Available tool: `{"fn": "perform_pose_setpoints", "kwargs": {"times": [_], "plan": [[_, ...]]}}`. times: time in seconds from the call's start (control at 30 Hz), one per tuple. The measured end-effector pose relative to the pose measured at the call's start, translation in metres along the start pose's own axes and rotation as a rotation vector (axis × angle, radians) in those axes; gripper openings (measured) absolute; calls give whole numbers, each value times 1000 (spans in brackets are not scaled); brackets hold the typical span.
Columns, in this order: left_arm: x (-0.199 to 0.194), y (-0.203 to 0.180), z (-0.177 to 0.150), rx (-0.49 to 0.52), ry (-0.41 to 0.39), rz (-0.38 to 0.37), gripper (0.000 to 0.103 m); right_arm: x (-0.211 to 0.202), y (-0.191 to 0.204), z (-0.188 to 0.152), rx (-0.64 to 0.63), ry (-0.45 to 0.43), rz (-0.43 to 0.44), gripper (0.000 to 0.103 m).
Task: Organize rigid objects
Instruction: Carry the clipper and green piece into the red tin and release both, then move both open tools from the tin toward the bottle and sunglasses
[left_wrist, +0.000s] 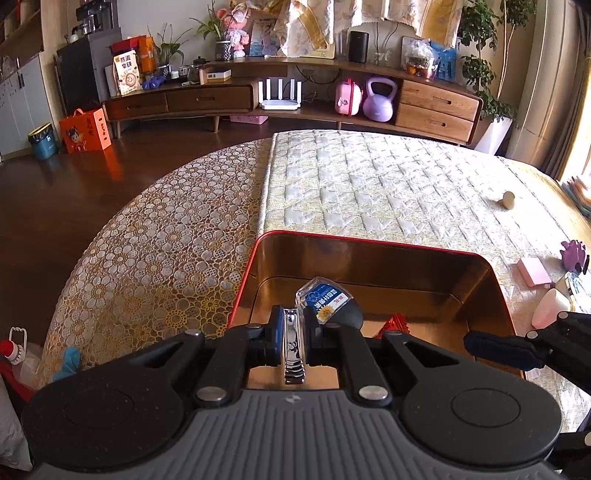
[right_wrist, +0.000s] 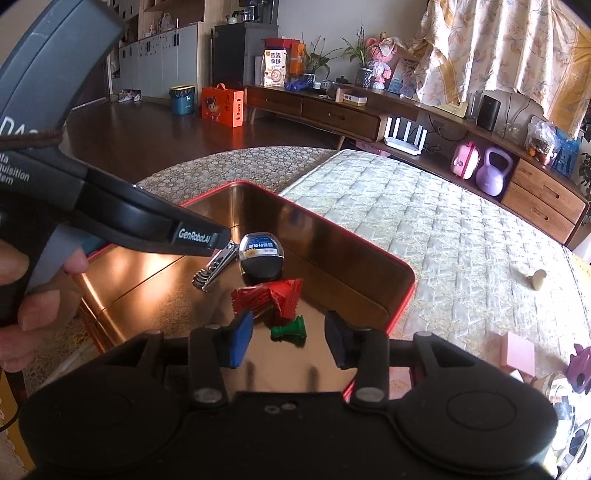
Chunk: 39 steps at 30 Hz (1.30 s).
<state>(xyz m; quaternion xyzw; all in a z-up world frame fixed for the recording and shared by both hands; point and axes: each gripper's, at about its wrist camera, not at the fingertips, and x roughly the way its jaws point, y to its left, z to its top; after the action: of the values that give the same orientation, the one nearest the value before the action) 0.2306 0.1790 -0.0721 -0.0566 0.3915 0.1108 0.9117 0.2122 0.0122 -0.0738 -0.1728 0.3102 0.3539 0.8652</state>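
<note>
Left hand-held gripper (left_wrist: 293, 341) is pinching a metal nail clipper (left_wrist: 293, 347) w/ jaws pressed tight, hanging over the near left part of a red-rimmed tin (left_wrist: 369, 243) on the worktop (left_wrist: 155, 240). Right hand-held gripper (right_wrist: 290, 341) is hovering spread over the tin's near right corner, nothing btwn its pads; a green chess piece (right_wrist: 290, 328) is lying on the tin floor just beyond. Red wrapper (right_wrist: 273, 295) & a clear-capped black item (right_wrist: 260, 258) are sitting mid-tin. Pink block (right_wrist: 517, 354) is lying outside, right, on the quilted mat (right_wrist: 424, 221).

Left hand-held gripper (left_wrist: 293, 341) clamped; right hand-held gripper (right_wrist: 290, 341) jaws apart.
</note>
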Motion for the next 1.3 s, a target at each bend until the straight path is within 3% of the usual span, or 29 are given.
{"fn": "perform_pose_setpoints", "kwargs": {"times": [0.53, 1.03, 1.23, 1.3], "plan": [[-42, -22, -11, 20, -19, -73, 12, -53, -14, -12, 98, -61, 21, 59], [-76, -48, -33, 38, -22, -131, 16, -116, -27, -43, 165, -144, -1, 82], [-85, -66, -43, 49, -20, -176, 33, -136, -36, -66, 212, -158, -21, 89], [-87, -72, -46, 54, -23, -189, 46, -141, -41, -72, 224, -161, -32, 91]]}}
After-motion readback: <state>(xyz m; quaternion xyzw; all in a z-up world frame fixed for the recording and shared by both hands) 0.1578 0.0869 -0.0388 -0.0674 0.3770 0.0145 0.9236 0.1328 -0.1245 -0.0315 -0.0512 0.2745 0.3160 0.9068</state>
